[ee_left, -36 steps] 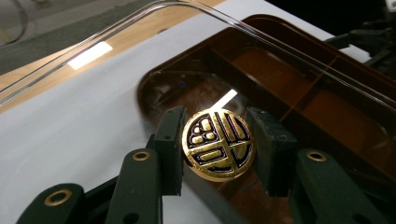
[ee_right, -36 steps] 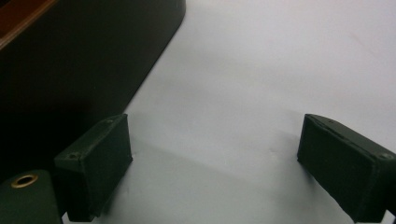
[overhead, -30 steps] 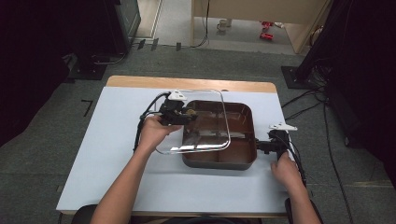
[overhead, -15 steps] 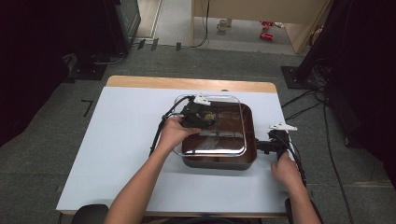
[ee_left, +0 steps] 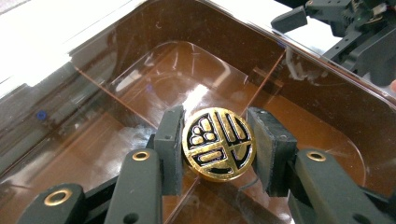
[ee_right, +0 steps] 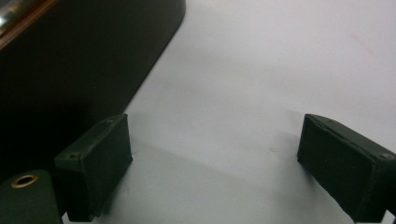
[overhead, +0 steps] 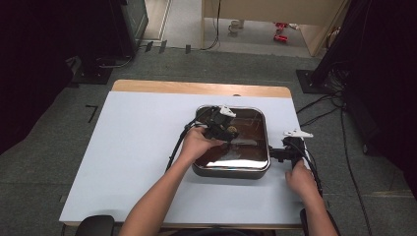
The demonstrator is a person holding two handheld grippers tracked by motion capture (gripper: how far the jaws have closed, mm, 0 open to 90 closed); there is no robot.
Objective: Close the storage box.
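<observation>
The glass lid (overhead: 231,137) lies flat over the brown pan (overhead: 231,169), long axis seemingly across the table. The left gripper (ee_left: 215,145) clamps its gold knob (ee_left: 217,143). Beside the pan's right wall, the right gripper (ee_right: 212,168) gapes empty.

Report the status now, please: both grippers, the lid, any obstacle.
Left gripper shut on gold knob of glass lid, lid on pan. Right gripper open, beside pan. No obstacle seen.

Light from above falls bright on the pale counter (overhead: 137,147) while the room around it stays dark, strong white glare lies on the glass lid (ee_left: 140,79) in the left gripper view, and the right gripper view is soft, with shadow under the jaws.
</observation>
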